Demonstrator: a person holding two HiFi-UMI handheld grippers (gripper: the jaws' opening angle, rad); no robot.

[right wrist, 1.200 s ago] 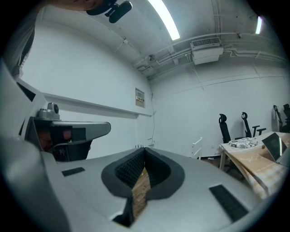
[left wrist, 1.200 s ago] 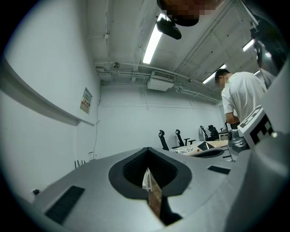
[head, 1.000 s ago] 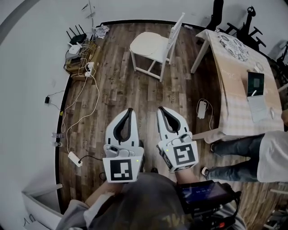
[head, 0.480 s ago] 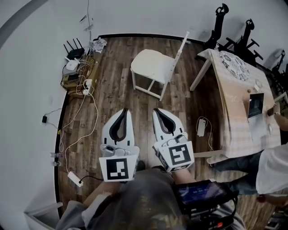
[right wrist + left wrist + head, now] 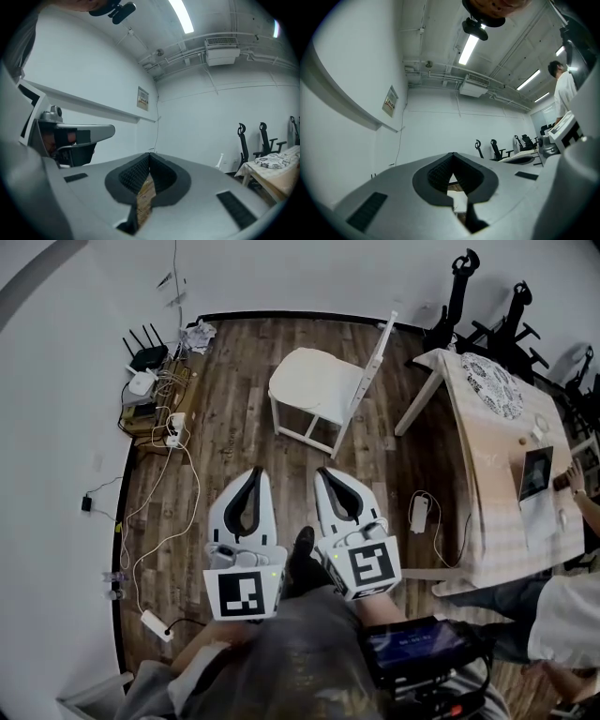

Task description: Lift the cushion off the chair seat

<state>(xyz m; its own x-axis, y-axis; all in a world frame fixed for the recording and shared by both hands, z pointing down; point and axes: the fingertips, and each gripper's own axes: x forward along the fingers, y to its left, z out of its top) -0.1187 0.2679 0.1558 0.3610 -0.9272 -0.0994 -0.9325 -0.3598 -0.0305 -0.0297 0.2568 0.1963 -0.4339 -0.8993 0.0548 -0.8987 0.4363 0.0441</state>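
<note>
Pointing toward twelve o'clock, the left hand-held gripper (image 5: 254, 472) and the right hand-held gripper (image 5: 324, 472) are hovering side by side over the wooden floor (image 5: 234, 442) — both clenched, tips meeting, nothing caught between the pads. Each one's own view is showing the same thing: dark pads pressed together at the tip, with only floor or far wall beyond.

Up ahead at twelve o'clock, well apart from both grippers, the white chair (image 5: 374, 354) is standing on the floor, its backrest facing two o'clock. The cushion (image 5: 314, 381) is lying flat on the seat — pale, untouched, not lifted.

Over at three o'clock the desk (image 5: 487, 460) is stretching away, carrying a patterned round mat (image 5: 491, 381) at its far end and a dark tablet (image 5: 535, 473) nearer. A person (image 5: 553, 610) in jeans is sitting at its four o'clock corner. A white power adapter (image 5: 419, 513) is lying on the floor beside a desk leg. At ten o'clock a router (image 5: 143, 382) and a tangle of cables (image 5: 173, 423) are crowding the wall.
</note>
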